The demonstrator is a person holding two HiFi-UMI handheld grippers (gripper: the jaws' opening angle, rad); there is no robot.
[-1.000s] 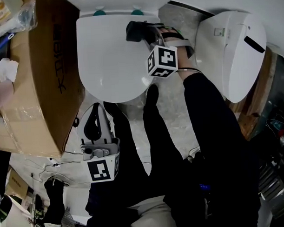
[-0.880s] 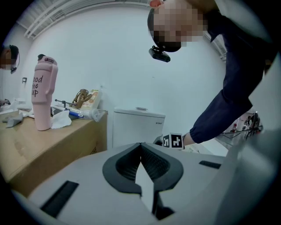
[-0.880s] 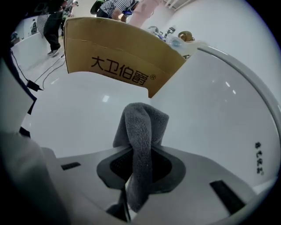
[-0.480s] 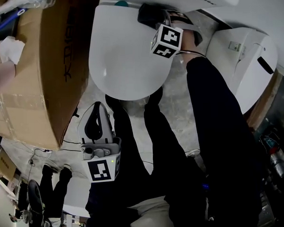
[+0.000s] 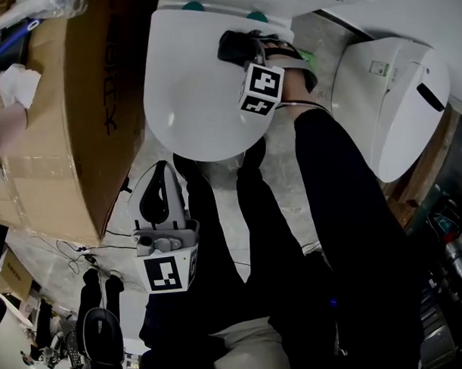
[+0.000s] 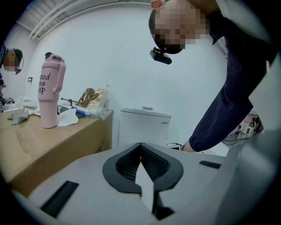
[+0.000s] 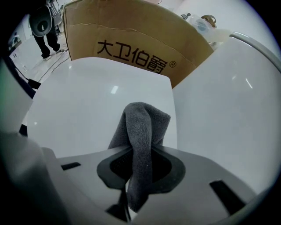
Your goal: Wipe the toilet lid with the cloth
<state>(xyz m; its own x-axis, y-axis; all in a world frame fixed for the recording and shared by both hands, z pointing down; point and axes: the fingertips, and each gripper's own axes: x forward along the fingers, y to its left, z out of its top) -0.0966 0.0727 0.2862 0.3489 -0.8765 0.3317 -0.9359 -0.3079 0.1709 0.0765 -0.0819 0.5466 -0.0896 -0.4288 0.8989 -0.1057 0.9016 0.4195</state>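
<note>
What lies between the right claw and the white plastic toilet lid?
A dark grey fleece cloth, pinched in the right claw; the right gripper view shows it.

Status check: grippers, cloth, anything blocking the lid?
Right gripper shut on cloth, at hinge end of toilet lid. Left gripper shut, empty, low, off the lid. Cardboard box close beside lid, not on it.

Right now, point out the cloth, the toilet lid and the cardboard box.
cloth [image 7: 142, 125], right gripper view, folded top end.
toilet lid [image 5: 190, 94], head view, bare white top.
cardboard box [image 7: 131, 30], right gripper view, printed side.
</note>
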